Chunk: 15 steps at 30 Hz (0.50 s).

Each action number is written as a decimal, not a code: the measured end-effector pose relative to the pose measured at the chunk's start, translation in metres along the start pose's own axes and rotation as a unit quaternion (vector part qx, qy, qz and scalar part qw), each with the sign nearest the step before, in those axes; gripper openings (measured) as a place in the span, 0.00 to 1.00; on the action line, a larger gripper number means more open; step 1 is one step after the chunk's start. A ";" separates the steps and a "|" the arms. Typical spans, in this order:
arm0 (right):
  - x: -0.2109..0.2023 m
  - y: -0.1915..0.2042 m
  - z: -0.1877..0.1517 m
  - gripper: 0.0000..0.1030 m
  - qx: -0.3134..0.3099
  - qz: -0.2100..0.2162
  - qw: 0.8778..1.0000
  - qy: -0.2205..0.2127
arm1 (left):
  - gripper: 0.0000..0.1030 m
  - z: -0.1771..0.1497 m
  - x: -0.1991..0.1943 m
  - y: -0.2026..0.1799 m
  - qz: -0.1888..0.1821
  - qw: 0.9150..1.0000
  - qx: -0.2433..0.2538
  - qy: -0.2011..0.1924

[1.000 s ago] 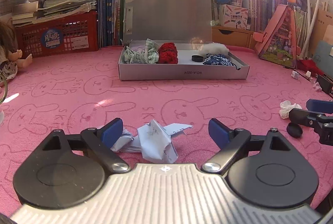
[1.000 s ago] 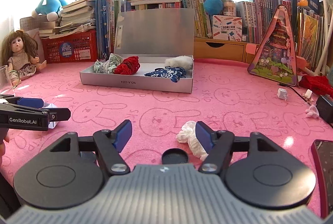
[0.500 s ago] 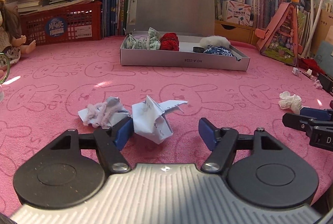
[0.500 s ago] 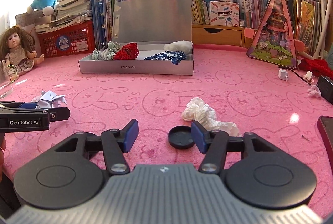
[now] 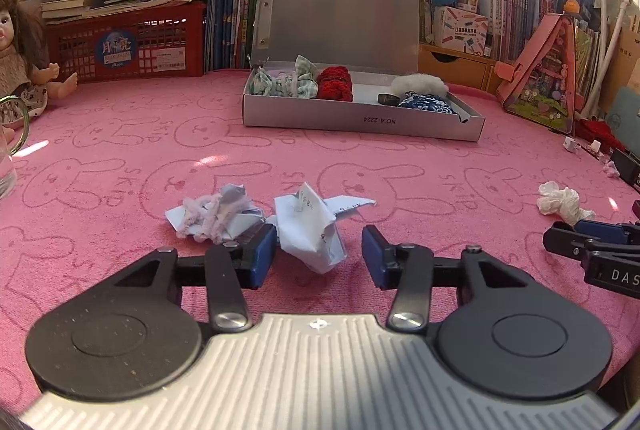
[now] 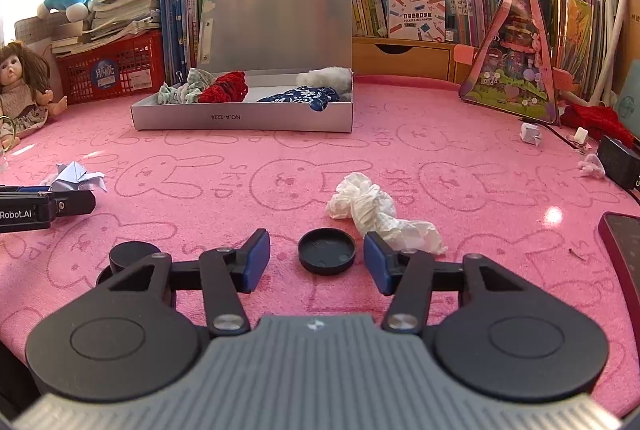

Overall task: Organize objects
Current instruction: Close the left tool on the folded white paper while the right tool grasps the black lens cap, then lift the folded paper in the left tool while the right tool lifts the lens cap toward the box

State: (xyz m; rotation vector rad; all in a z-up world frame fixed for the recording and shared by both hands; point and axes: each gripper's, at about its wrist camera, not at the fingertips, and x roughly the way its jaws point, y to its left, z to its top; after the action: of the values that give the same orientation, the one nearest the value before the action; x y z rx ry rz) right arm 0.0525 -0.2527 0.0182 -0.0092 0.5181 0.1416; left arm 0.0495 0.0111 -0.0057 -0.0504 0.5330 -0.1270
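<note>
Both views sit low over the pink bunny-print cloth (image 5: 120, 150), each riding on its own gripper and looking forward and slightly down along the two fingers; the left wrist camera looks from the left side, close to a crumpled paper (image 5: 310, 230); the right wrist camera looks from the right side, close to a black cap (image 6: 326, 250); both face the open grey box (image 6: 242, 118) and the book-lined back wall, which they share; each catches the other gripper's tip at its edge.
</note>
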 end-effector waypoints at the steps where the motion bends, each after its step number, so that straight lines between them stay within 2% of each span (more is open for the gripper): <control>1: 0.000 0.001 0.000 0.53 -0.001 -0.001 1.000 -0.001 | 0.52 0.000 0.001 0.001 0.002 1.000 -0.002 -0.001; 15: 0.003 0.002 -0.001 0.42 -0.001 -0.016 1.000 -0.007 | 0.55 0.004 0.013 -0.005 0.017 1.000 0.006 0.001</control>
State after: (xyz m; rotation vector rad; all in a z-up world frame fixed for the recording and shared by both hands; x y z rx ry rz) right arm 0.0543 -0.2505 0.0157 -0.0186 0.5031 0.1119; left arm 0.0620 0.0045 -0.0085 -0.0301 0.5357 -0.0976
